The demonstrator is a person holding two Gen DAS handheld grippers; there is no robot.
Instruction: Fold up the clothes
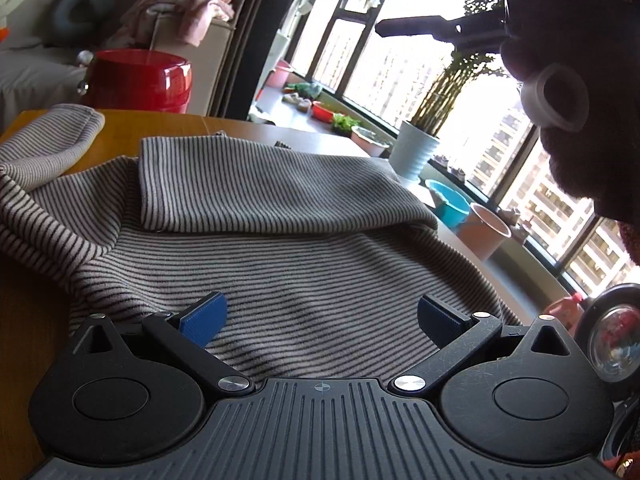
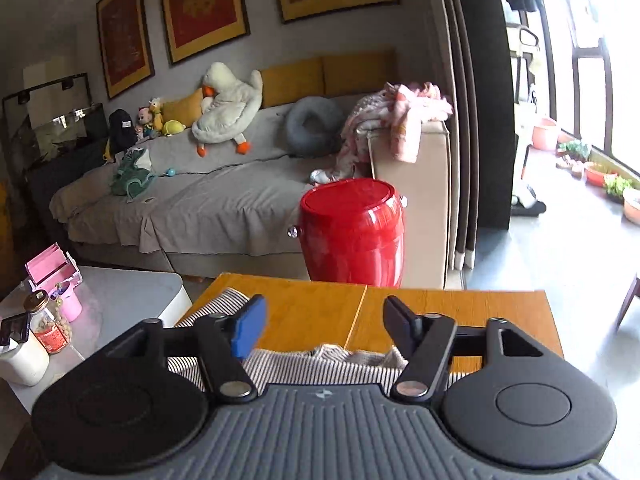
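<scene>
Left wrist view: one striped garment (image 1: 280, 256) under left gripper (image 1: 320, 320), jaws wide, empty.

Bare wooden table (image 2: 460, 312) lies open ahead of the right gripper (image 2: 324, 328); a red barrel (image 2: 352, 232) stands past its far edge; the striped garment (image 1: 280, 248) covers the near part; a dark shape, perhaps the person's head (image 1: 580, 40), crowds the upper right of the left view

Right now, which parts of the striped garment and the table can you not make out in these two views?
- Striped garment, left wrist view: near hem hidden under the left hand-held gripper.
- Right wrist view: most of it hidden by the right hand-held gripper.
- Wooden table: near edge hidden by both.
</scene>
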